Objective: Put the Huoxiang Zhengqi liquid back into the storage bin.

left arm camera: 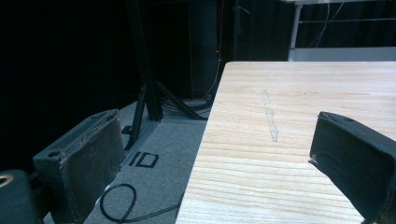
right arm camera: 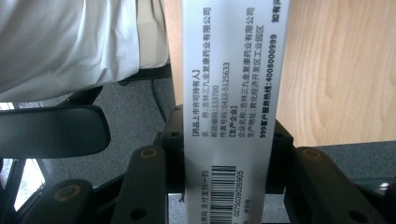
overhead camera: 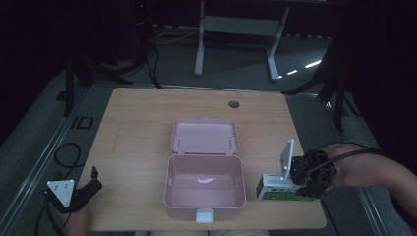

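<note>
A green and white medicine box (overhead camera: 276, 188) hangs over the table's front right corner, to the right of an open pink case (overhead camera: 205, 189). My right gripper (overhead camera: 300, 183) is shut on the box's right end. In the right gripper view the white side of the medicine box (right arm camera: 231, 93), printed with text and a barcode, stands squeezed between the two black jaws. My left gripper (overhead camera: 91, 183) rests at the table's front left corner. Its fingers (left arm camera: 84, 158) stand wide apart with nothing between them; one is off the table edge, the other over the wood.
The pink case's lid (overhead camera: 204, 136) lies flat behind its tray, which holds nothing. The wooden table (overhead camera: 142, 123) has a round cable hole (overhead camera: 233, 104) at the back. A loose cable (overhead camera: 66, 155) lies on the floor at the left.
</note>
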### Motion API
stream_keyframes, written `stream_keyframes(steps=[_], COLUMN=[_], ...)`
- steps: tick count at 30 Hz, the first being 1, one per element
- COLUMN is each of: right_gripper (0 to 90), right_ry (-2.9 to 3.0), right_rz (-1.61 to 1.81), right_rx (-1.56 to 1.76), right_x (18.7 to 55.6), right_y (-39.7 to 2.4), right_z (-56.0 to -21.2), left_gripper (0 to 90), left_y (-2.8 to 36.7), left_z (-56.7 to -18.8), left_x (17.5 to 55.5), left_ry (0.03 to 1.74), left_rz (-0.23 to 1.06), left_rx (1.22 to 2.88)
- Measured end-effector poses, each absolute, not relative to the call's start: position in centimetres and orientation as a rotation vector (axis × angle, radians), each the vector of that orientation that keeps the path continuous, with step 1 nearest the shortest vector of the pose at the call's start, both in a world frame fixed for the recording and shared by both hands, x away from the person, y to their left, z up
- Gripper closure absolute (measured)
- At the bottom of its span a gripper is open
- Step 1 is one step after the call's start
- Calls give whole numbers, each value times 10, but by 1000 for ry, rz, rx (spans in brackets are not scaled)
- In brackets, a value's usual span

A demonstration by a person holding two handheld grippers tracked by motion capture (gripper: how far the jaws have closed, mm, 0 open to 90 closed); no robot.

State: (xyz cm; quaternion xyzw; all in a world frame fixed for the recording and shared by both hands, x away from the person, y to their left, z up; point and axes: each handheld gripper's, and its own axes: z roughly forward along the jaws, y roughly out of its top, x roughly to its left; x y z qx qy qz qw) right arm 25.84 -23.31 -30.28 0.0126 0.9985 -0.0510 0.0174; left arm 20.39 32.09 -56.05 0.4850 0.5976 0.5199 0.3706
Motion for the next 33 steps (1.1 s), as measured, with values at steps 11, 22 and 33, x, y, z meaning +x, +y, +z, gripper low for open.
stream_keyframes(steps=[11, 22, 33], right_gripper=[623, 623, 622], right_ry=[3114, 3121, 3128], right_rz=[-126, -85, -83], right_rx=[29, -13, -100], right_x=[263, 269, 273], right_y=[-211, -183, -145], right_z=[-296, -299, -307], left_gripper=[32, 32, 32], left_y=[321, 322, 322], left_z=[-560, -560, -560], left_x=[204, 204, 203], left_ry=[1533, 1531, 1529], left_rz=[1331, 1330, 1326], left_rx=[1241, 1233, 1234])
